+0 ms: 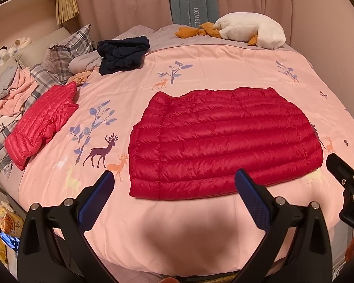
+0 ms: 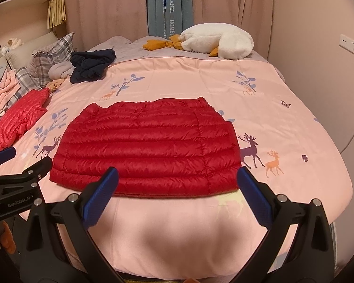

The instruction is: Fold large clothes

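Red down jacket flat on pink duvet — bare duvet along near hem; both grippers' jaws wide open, empty.

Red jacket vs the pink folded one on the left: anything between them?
Only bare duvet print: a purple deer and blue branches, in both views. Red jacket and pink jacket lie apart. Both grippers are open, short of it.
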Available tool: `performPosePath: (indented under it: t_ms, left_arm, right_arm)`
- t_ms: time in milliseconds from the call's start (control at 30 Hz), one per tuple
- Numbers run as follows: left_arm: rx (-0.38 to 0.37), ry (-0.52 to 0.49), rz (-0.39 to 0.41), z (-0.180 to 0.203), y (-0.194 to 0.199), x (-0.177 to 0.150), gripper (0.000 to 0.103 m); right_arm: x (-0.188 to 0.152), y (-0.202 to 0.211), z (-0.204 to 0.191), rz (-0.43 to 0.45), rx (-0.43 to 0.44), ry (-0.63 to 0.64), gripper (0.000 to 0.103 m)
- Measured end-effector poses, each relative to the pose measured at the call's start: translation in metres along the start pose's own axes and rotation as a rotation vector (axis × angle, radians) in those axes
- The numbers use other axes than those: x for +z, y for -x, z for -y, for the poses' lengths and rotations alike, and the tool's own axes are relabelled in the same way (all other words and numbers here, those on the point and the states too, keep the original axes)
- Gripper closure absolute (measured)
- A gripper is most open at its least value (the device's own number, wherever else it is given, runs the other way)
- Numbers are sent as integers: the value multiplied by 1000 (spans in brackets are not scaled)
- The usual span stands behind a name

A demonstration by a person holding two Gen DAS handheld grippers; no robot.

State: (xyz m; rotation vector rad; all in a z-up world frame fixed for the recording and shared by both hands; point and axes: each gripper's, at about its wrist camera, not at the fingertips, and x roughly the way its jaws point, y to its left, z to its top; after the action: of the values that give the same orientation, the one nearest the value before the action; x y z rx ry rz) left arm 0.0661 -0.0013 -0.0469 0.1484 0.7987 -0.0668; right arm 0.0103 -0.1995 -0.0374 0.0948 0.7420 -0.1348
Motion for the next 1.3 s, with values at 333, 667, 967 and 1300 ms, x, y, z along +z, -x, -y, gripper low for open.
performPosePath:
  t_ms: [333, 667, 967, 1300]
  left_arm:
    - [-2, 0, -1, 1, 0, 0, 1]
    - [-2, -3, -2, 1, 1, -1, 1]
    - [-2, -4, -2, 2, 2, -1, 1]
    - [-2, -6, -2, 3, 2, -1, 1]
  right_arm:
    - [1, 3, 0, 5, 6, -1, 2]
    - [1, 3, 1, 6, 6, -2, 2]
    - [0, 4, 0, 9, 7, -2, 2]
    - [1, 5, 0, 8, 9, -2, 2]
